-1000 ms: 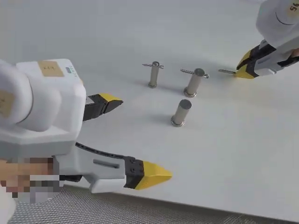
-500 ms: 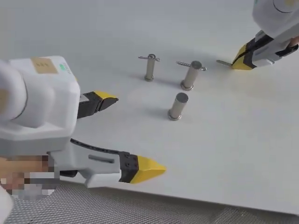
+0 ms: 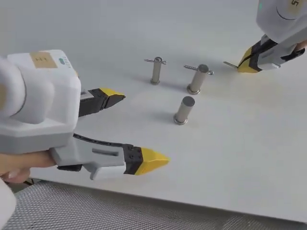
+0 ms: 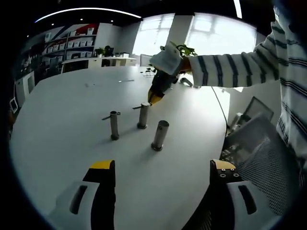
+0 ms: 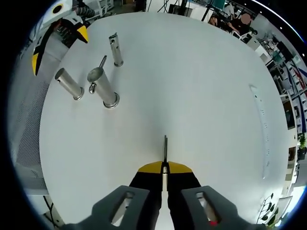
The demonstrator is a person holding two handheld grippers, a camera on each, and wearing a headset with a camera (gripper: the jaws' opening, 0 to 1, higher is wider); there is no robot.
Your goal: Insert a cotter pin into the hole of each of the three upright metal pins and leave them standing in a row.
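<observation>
Three upright metal pins stand on the white table. The far-left pin [image 3: 156, 71] and the far-right pin [image 3: 197, 80] each carry a cotter pin through the top. The nearer pin [image 3: 183, 110] has none. My right gripper [image 3: 245, 64] is at the upper right, shut on a cotter pin [image 3: 230, 64] whose tip sticks out toward the pins; in the right gripper view that cotter pin [image 5: 165, 149] projects from the closed yellow tips. My left gripper [image 3: 136, 129] is open at the lower left, apart from the pins, with nothing between its fingers [image 4: 103, 172].
The white table [image 3: 240, 143] has a front edge near a grey mesh chair [image 3: 96, 211]. In the left gripper view a person's striped sleeve [image 4: 240, 62] reaches in from the right. Shelves and desks stand far behind.
The right gripper with its cotter pin has shifted slightly up and away from the pins. The left gripper stays open in about the same place. The head camera has moved a little.
</observation>
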